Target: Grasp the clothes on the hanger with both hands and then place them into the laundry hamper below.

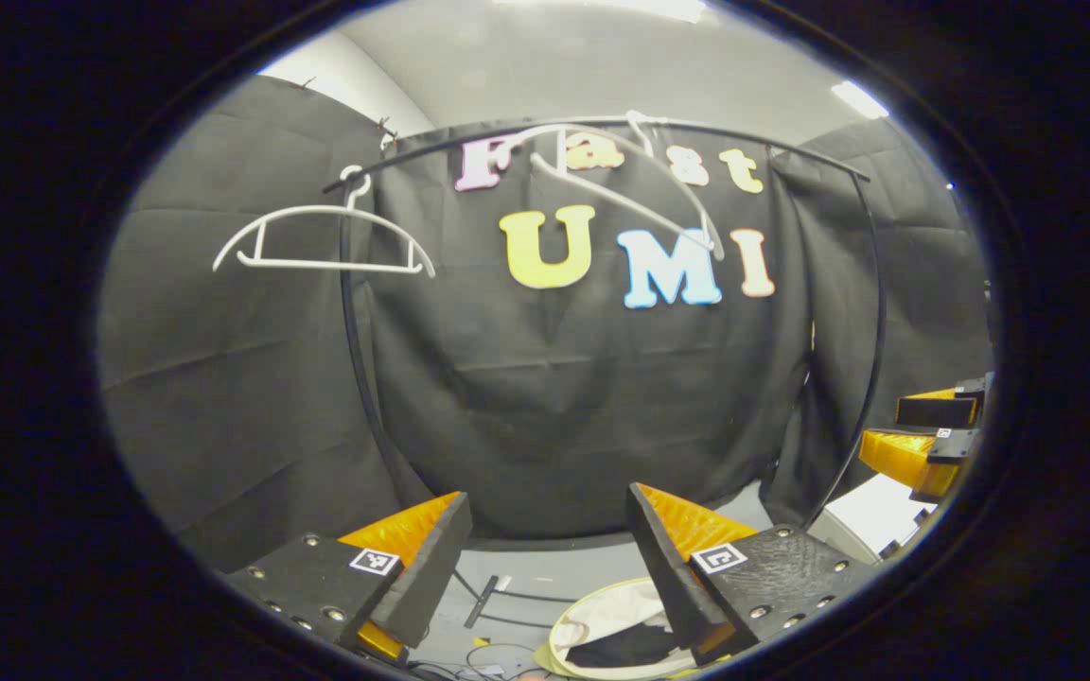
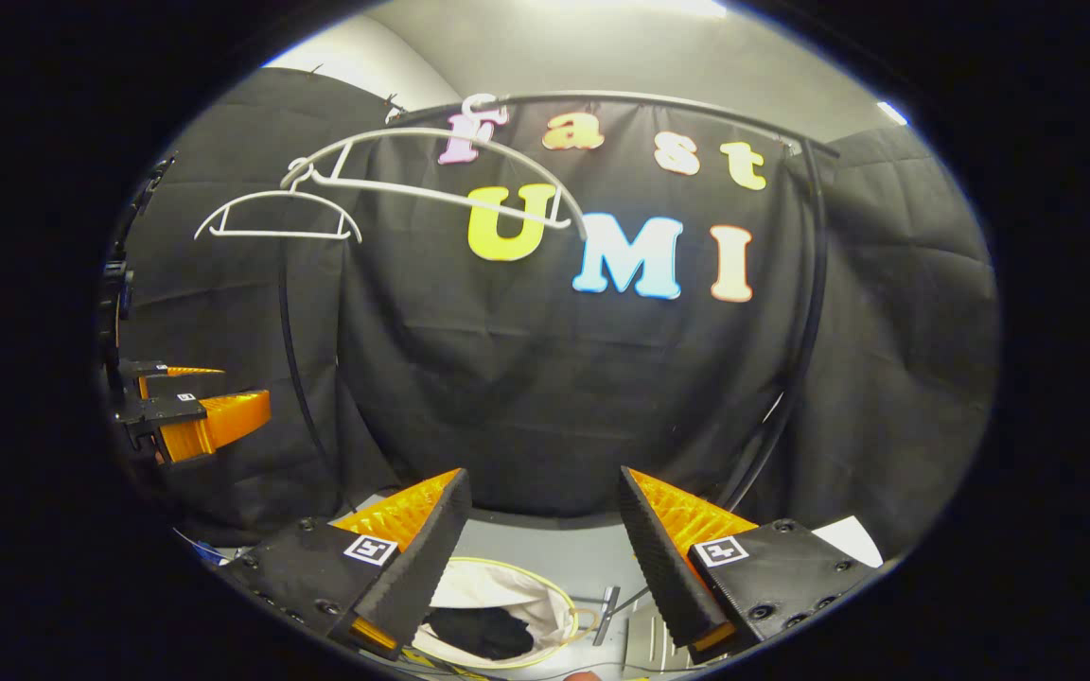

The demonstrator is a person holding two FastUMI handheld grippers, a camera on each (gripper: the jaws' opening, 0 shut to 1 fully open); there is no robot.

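Floor hamper [image 2: 498, 615] holding clothes [image 2: 481, 632] — hangers [image 1: 323, 244] bare

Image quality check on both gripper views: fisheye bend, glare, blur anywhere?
Left gripper view: strong fisheye bend, the rack bar bows into an arc; ceiling light blown out; the near hanger looks smeared and soft, while the left hand-held gripper is sharp. Right gripper view: same bend on the rack; hangers crisp; the laundry hamper is dim at the bottom; no glare on the cloth.
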